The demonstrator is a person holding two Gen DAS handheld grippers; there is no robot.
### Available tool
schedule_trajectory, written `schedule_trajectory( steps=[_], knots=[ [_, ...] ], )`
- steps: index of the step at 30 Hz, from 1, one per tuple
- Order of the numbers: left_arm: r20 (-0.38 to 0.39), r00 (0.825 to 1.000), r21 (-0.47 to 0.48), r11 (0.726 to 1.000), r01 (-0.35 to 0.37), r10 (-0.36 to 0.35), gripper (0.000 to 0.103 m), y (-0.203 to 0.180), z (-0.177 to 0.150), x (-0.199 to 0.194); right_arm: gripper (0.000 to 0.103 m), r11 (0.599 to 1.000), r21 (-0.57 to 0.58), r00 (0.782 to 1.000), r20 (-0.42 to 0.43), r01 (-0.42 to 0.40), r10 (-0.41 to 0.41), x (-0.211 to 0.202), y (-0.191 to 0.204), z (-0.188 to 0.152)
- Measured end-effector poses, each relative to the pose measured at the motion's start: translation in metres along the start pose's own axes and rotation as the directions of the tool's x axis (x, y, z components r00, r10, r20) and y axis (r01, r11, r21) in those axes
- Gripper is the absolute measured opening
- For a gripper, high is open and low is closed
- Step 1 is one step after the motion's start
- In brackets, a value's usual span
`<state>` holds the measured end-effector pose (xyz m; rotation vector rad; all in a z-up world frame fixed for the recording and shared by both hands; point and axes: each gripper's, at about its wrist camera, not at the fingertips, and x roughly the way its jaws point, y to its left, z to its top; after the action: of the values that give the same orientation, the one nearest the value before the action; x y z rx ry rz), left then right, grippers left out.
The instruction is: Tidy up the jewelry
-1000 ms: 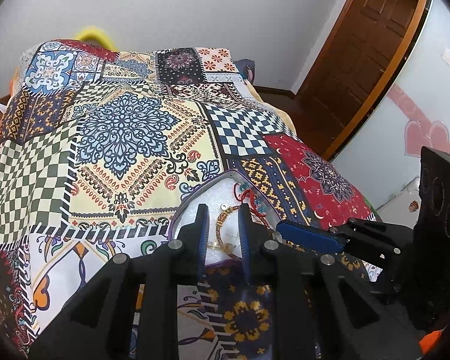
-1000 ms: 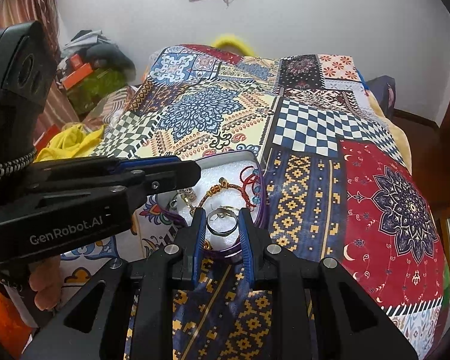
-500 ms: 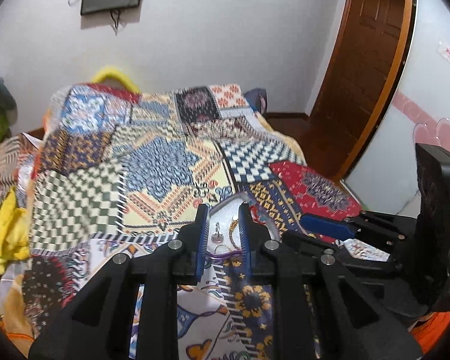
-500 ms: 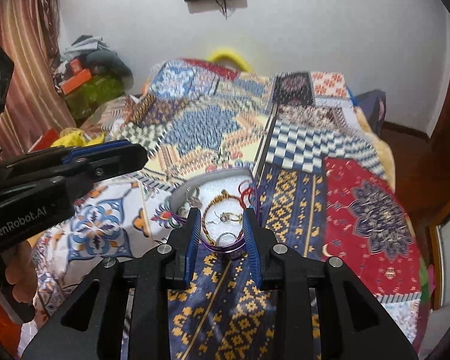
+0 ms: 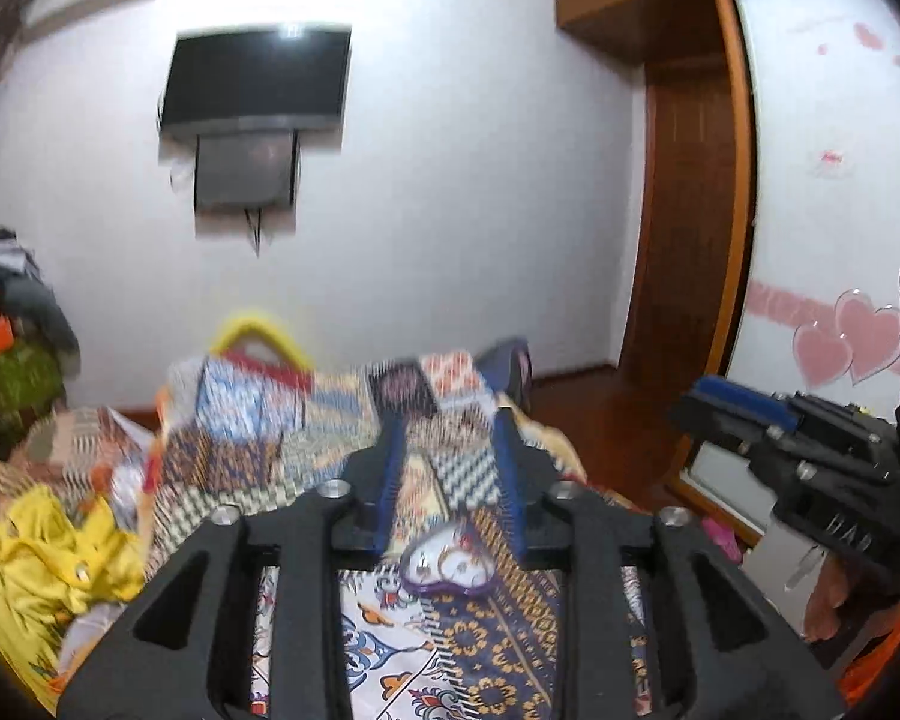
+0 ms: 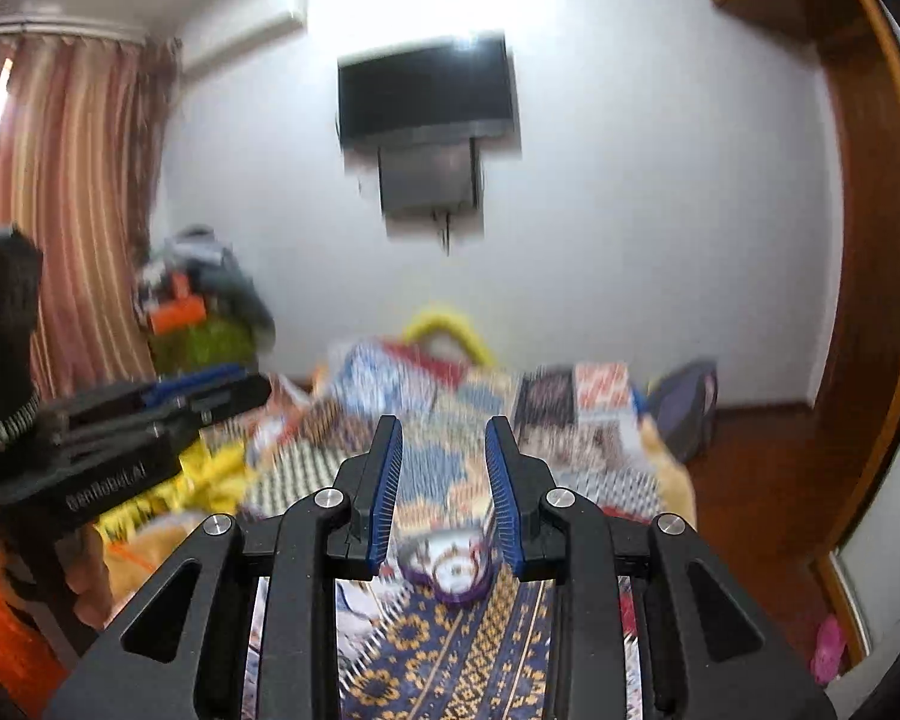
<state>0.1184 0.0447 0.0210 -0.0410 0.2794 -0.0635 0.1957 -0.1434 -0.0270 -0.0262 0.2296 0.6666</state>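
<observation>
Both tools, left (image 5: 448, 438) and right (image 6: 442, 447), hang level, parted and empty above the jewelry tray (image 5: 448, 564).

Both tools, left (image 5: 447, 480) and right (image 6: 444, 480), have lifted away from the jewelry tray (image 5: 448, 564), jaws wider.

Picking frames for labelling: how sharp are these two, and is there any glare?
Left wrist view: bedspread and TV motion-smeared, jewelry tray soft, ceiling glare. Right wrist view: heavier smear, tray unreadable, same glare; gripper bodies sharp in both.
</observation>
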Motion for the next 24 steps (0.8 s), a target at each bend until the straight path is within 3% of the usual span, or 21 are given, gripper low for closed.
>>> schedule_trajectory(
  steps=[3, 6, 9, 11, 14, 17, 24],
  knots=[
    [0.079, 0.997, 0.017, 1.0, -0.016, 0.015, 0.048, -0.01, 0.004, -0.034, 0.034, 1.0, -0.01, 0.995, 0.102, 0.011, -0.009, -0.038, 0.008, 0.009],
    [0.119, 0.992, 0.018, 0.999, -0.035, 0.033, 0.061, -0.016, 0.002, -0.056, 0.051, 0.999, -0.015, 0.981, 0.188, 0.048, -0.045, -0.067, 0.016, 0.009],
    [0.149, 0.987, 0.007, 0.998, -0.065, 0.063, 0.079, -0.02, -0.003, -0.075, 0.07, 0.997, -0.017, 0.97, 0.232, 0.08, -0.074, -0.081, 0.024, 0.006],
    [0.166, 0.983, 0.001, 0.997, -0.081, 0.08, 0.091, -0.019, -0.006, -0.082, 0.088, 0.994, -0.01, 0.964, 0.246, 0.107, -0.101, -0.083, 0.028, 0.003],
    [0.172, 0.98, -0.007, 0.995, -0.095, 0.095, 0.093, -0.021, -0.011, -0.092, 0.102, 0.989, 0.0, 0.956, 0.256, 0.147, -0.142, -0.083, 0.031, -0.001],
    [0.167, 0.981, -0.015, 0.995, -0.099, 0.1, 0.095, -0.021, -0.013, -0.096, 0.103, 0.982, 0.005, 0.95, 0.252, 0.19, -0.185, -0.079, 0.033, -0.004],
    [0.153, 0.983, -0.029, 0.995, -0.096, 0.099, 0.096, -0.023, -0.015, -0.1, 0.103, 0.982, -0.003, 0.96, 0.211, 0.188, -0.184, -0.085, 0.034, -0.004]
  ],
)
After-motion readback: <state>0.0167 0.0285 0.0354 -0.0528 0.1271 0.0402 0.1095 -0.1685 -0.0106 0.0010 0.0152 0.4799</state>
